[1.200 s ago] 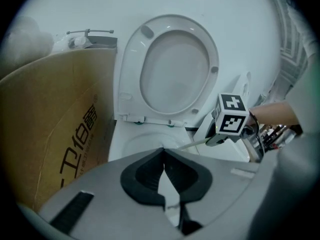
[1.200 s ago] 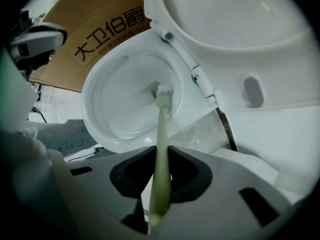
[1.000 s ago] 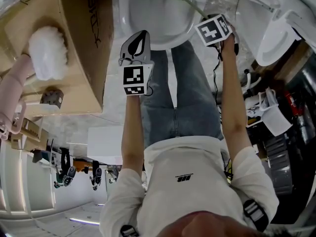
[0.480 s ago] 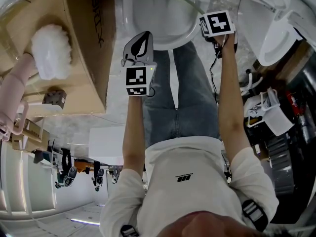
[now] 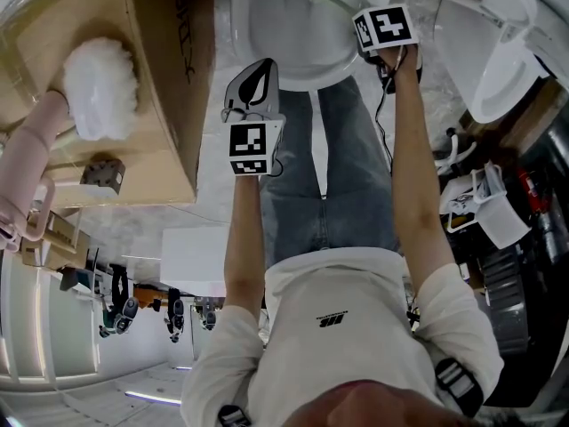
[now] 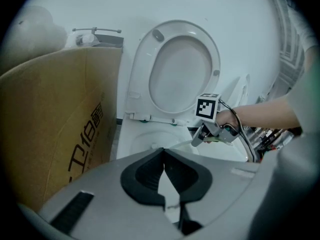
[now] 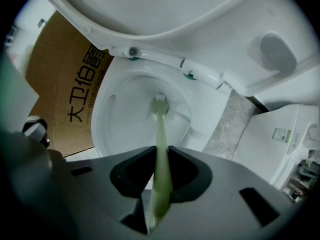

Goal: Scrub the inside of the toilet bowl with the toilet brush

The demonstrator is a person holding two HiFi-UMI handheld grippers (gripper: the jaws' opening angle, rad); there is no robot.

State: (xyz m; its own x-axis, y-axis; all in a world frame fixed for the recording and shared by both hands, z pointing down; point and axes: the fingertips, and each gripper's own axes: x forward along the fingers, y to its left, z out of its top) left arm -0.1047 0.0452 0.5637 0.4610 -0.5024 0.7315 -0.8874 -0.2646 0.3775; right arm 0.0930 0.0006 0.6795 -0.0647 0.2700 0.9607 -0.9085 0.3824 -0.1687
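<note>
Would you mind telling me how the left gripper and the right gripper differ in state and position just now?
The right gripper is shut on the green toilet brush; the left gripper is shut on nothing. The right gripper points the brush head down into the toilet bowl; the left gripper hangs outside it. Both face the toilet bowl.

We look steeply down from the head, past our arms (image 5: 418, 176), to the toilet bowl (image 5: 289, 34) at that view's top. Left gripper (image 6: 164, 159) camera faces it from farther back; right gripper (image 7: 161, 159) camera hangs close above it. All three share that bowl.
</note>
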